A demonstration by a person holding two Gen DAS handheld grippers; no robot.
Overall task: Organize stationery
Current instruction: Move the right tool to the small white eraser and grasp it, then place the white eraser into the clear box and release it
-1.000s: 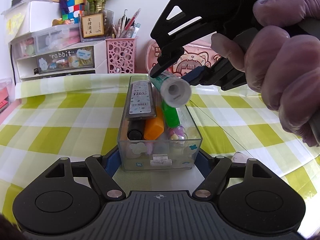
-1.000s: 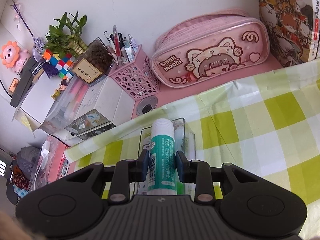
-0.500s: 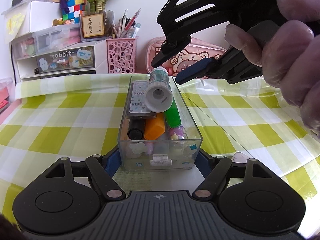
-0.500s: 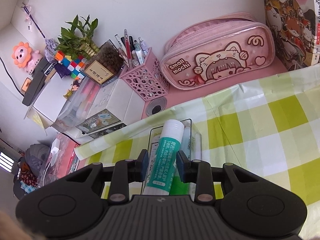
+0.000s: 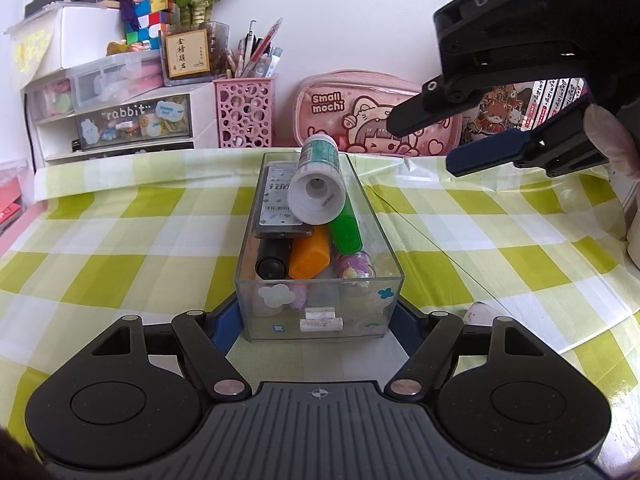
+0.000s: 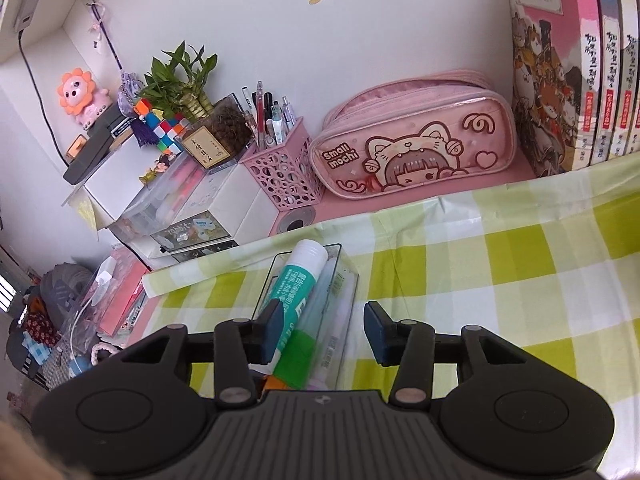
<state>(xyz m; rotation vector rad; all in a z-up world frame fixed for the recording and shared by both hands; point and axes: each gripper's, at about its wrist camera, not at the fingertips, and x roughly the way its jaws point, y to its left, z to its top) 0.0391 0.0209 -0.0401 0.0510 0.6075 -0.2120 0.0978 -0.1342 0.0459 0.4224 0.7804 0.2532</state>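
The glue stick lies loose on top of the other stationery in the clear box, its white base toward the near end and its far end propped against the far wall of the box, so it sits tilted, not flat. The right gripper hangs above and to the right of the box with its jaws opening and nothing pressed between them; the stick is free of it. The left gripper is clamped on the near end of the box, holding it steady on the checked cloth. To finish the release well, I would lift the right gripper straight clear so neither finger nudges the stick, and keep the box held until the stick settles, since it could roll off the black case beneath it. The left view shows the box's contents, orange, green and black markers, and the grip on the box; the right view shows the stick's green label from above, just beside one pad, but not the left gripper
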